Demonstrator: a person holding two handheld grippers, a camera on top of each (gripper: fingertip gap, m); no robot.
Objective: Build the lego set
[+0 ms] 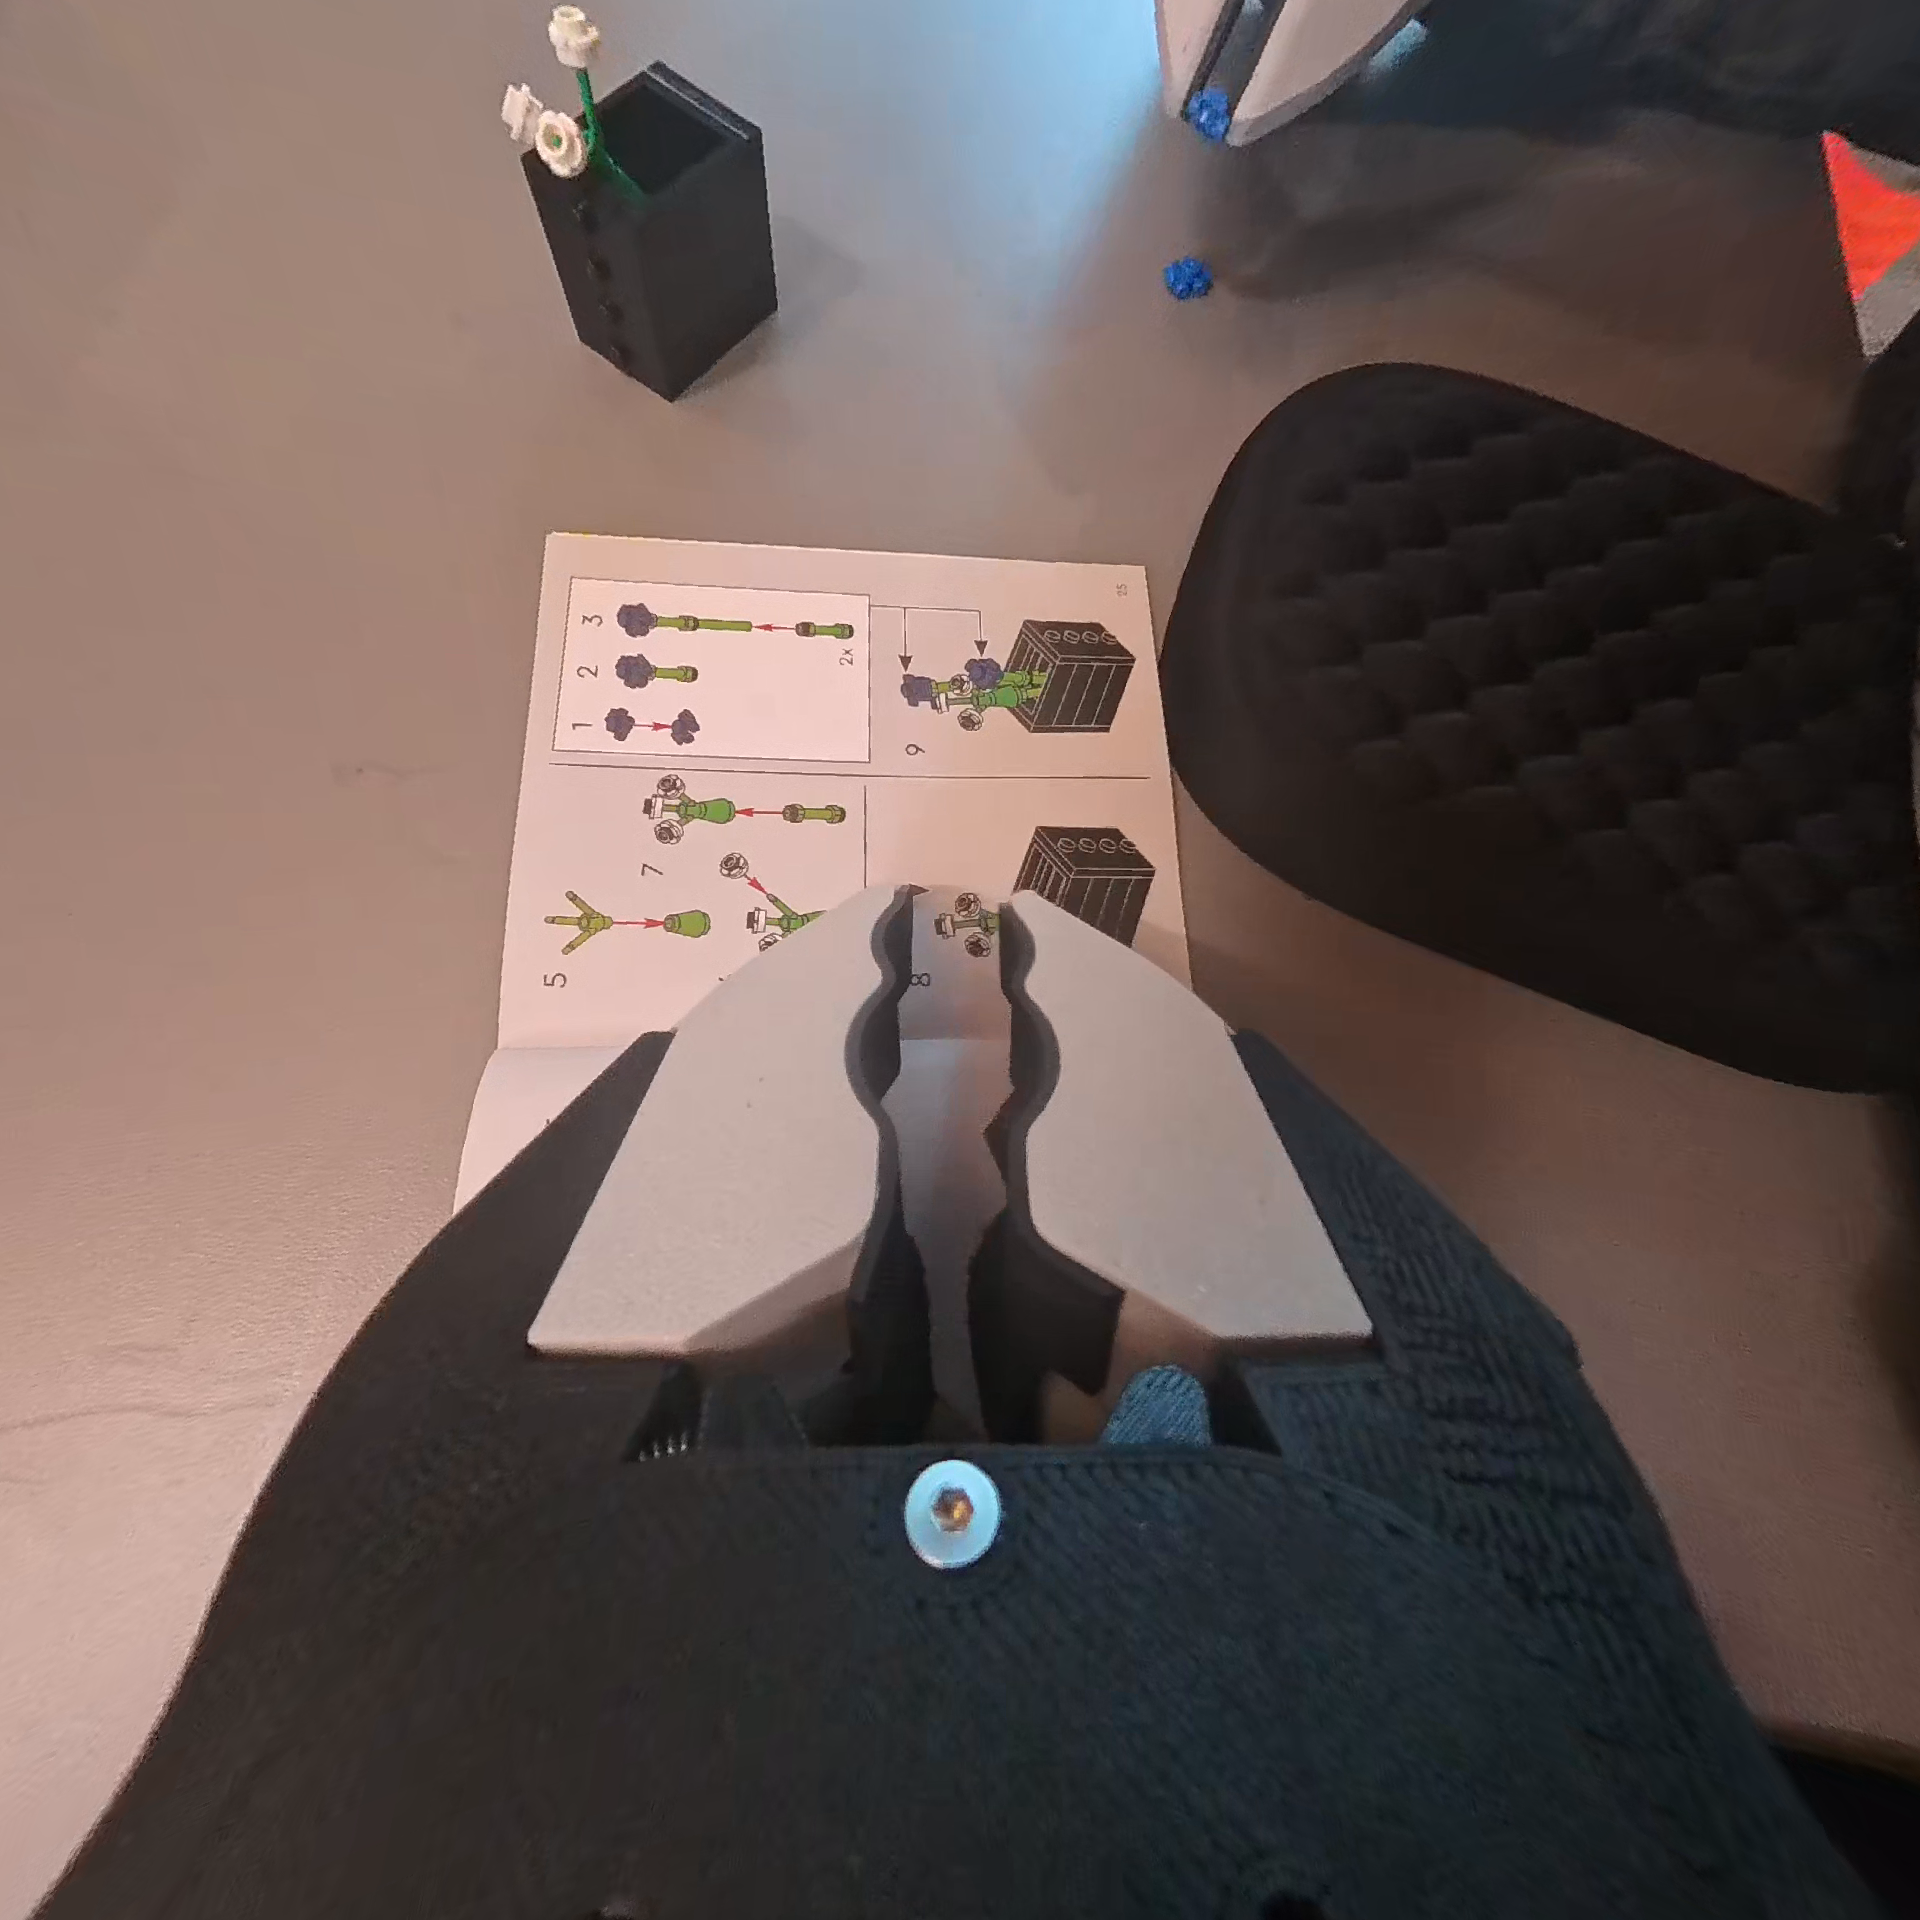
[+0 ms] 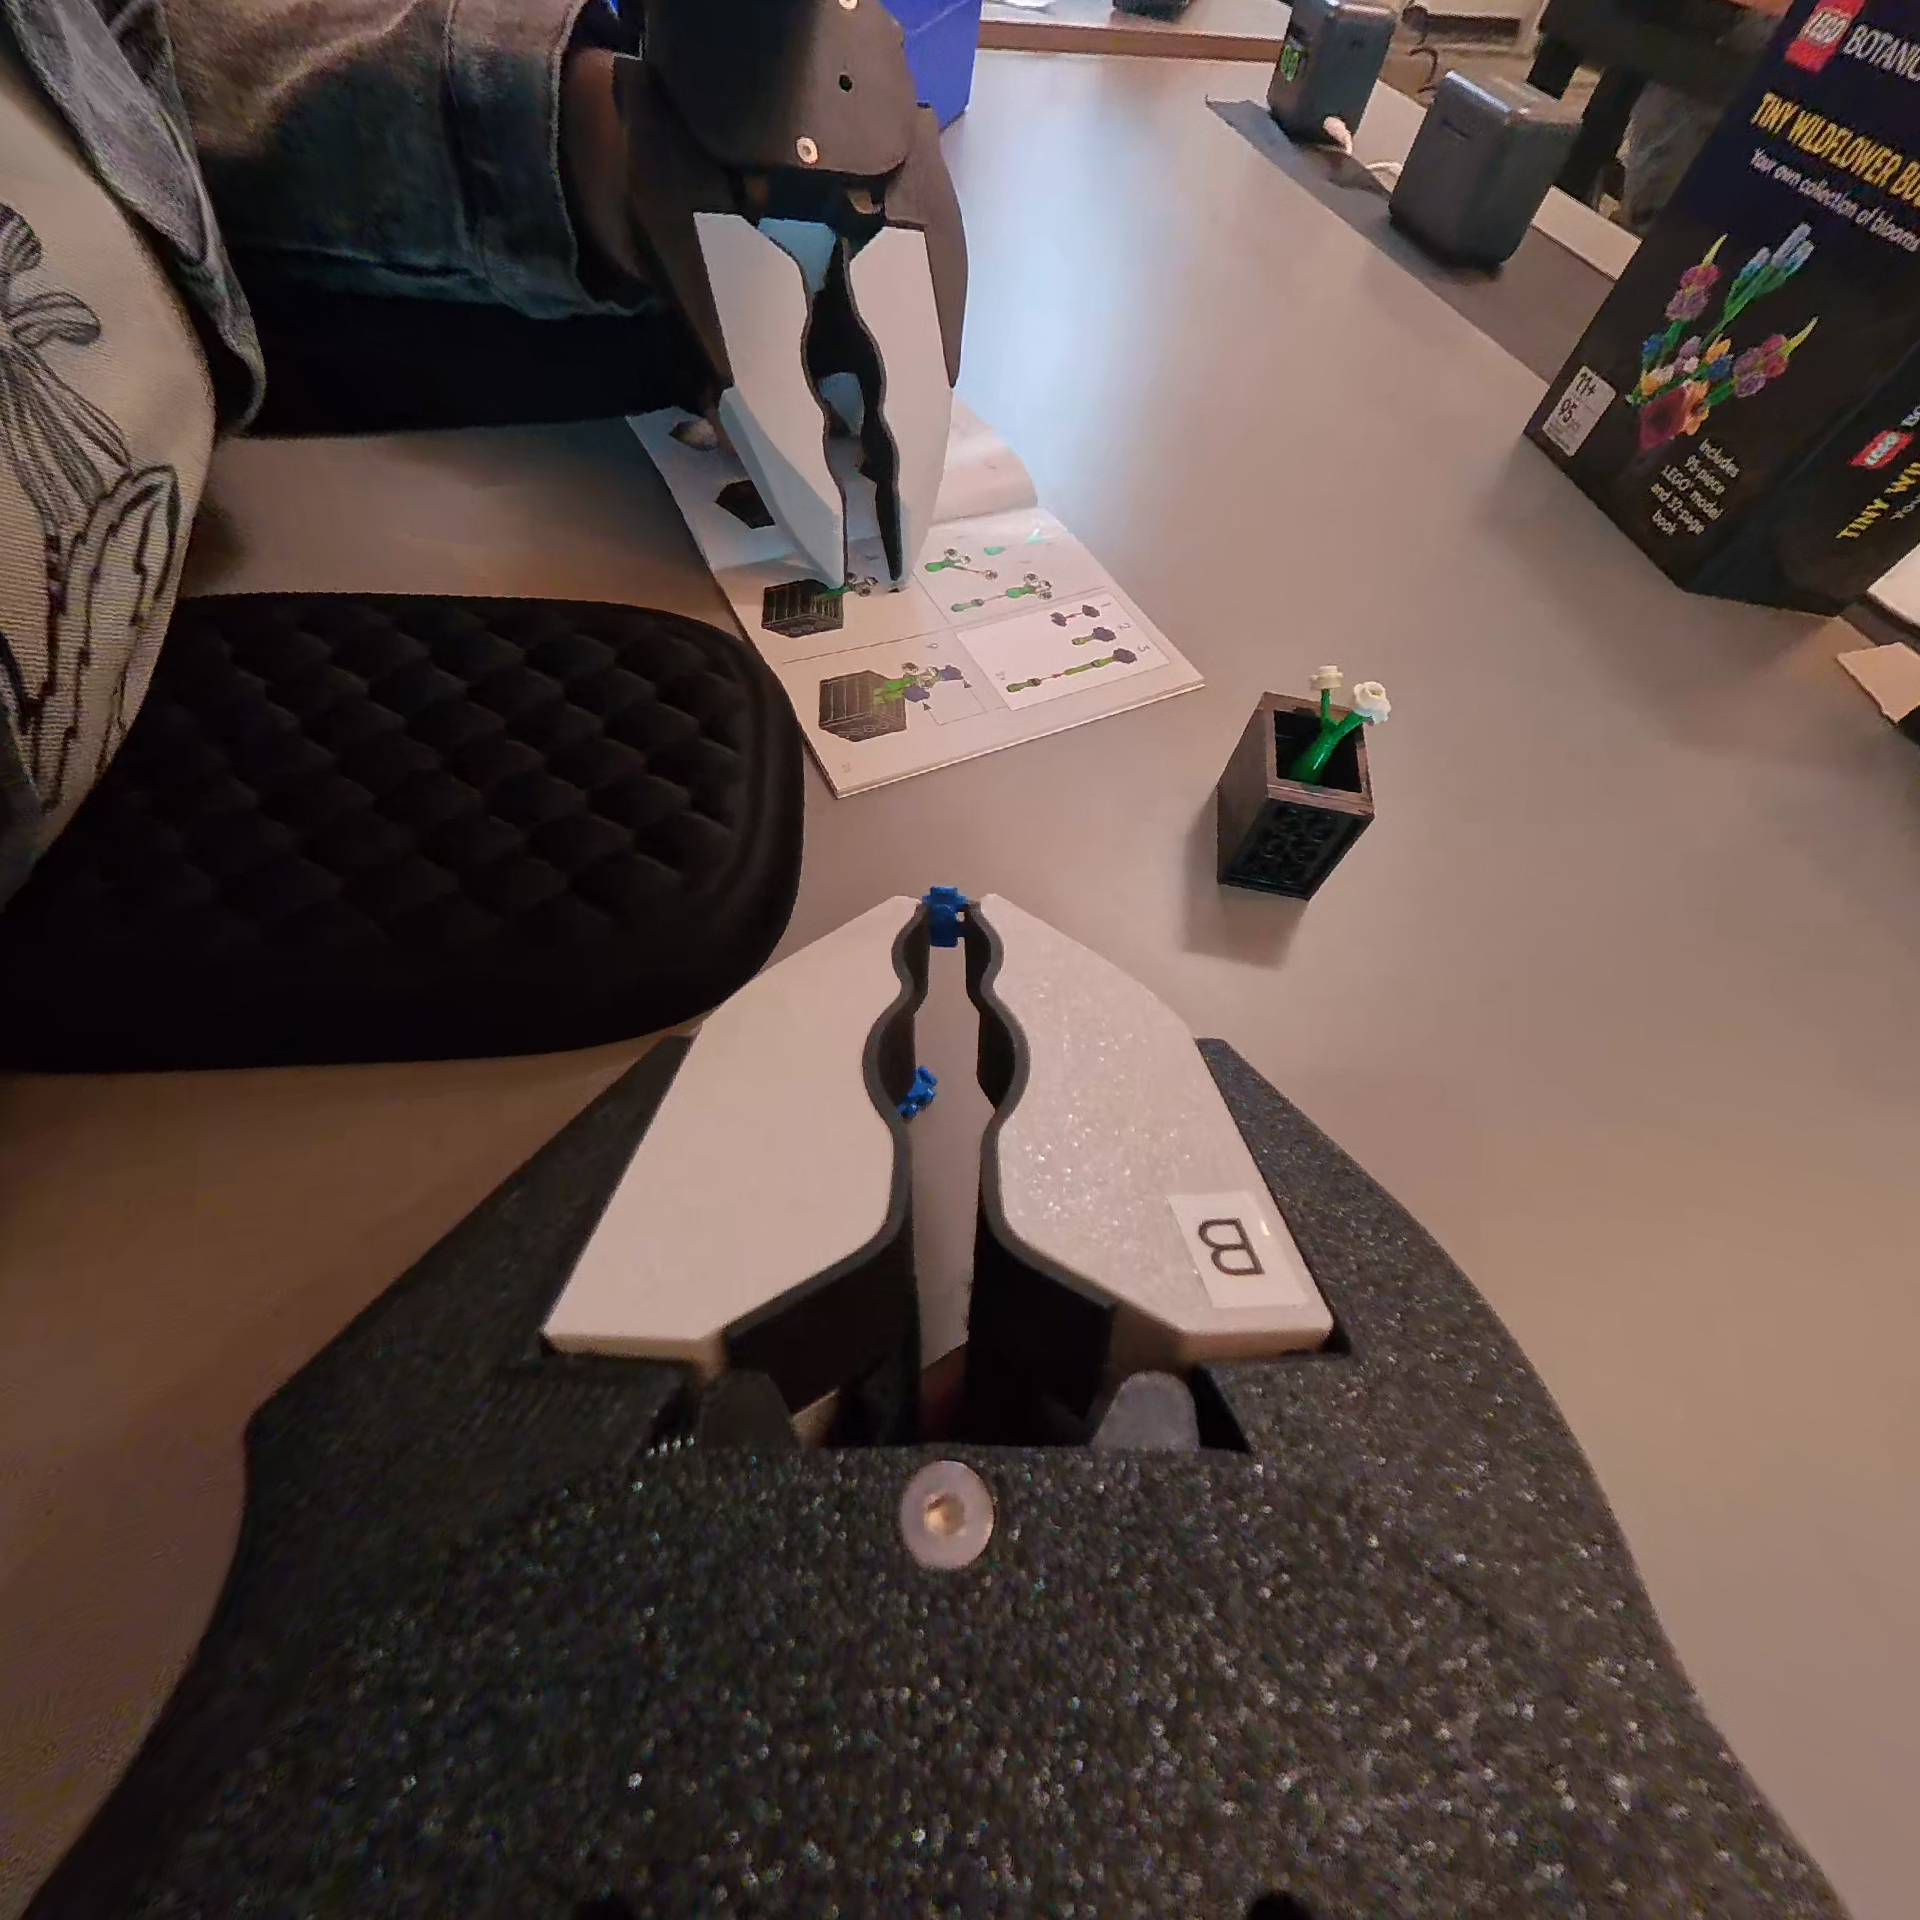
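My right gripper [image 2: 943,906] is shut on a small blue flower piece [image 2: 942,914] at its fingertips, held above the table. It also shows at the top of the left wrist view [image 1: 1221,104] with the blue piece [image 1: 1205,109]. A second blue flower piece [image 1: 1188,278] lies on the table below it, and shows between my right fingers [image 2: 916,1091]. My left gripper [image 1: 958,912] is slightly open and empty, tips down on the open instruction booklet [image 1: 727,831]. A black vase [image 1: 665,239] holds a green stem with white flowers [image 1: 571,104].
A black quilted cushion [image 1: 1538,707] lies beside the booklet at the table edge. The set's dark box [image 2: 1745,395] stands at the far right. Dark devices [image 2: 1475,177] sit at the back. A person's denim sleeve [image 2: 395,156] is behind the left gripper. The left gripper's tips are roughly 15 cm from the right gripper's.
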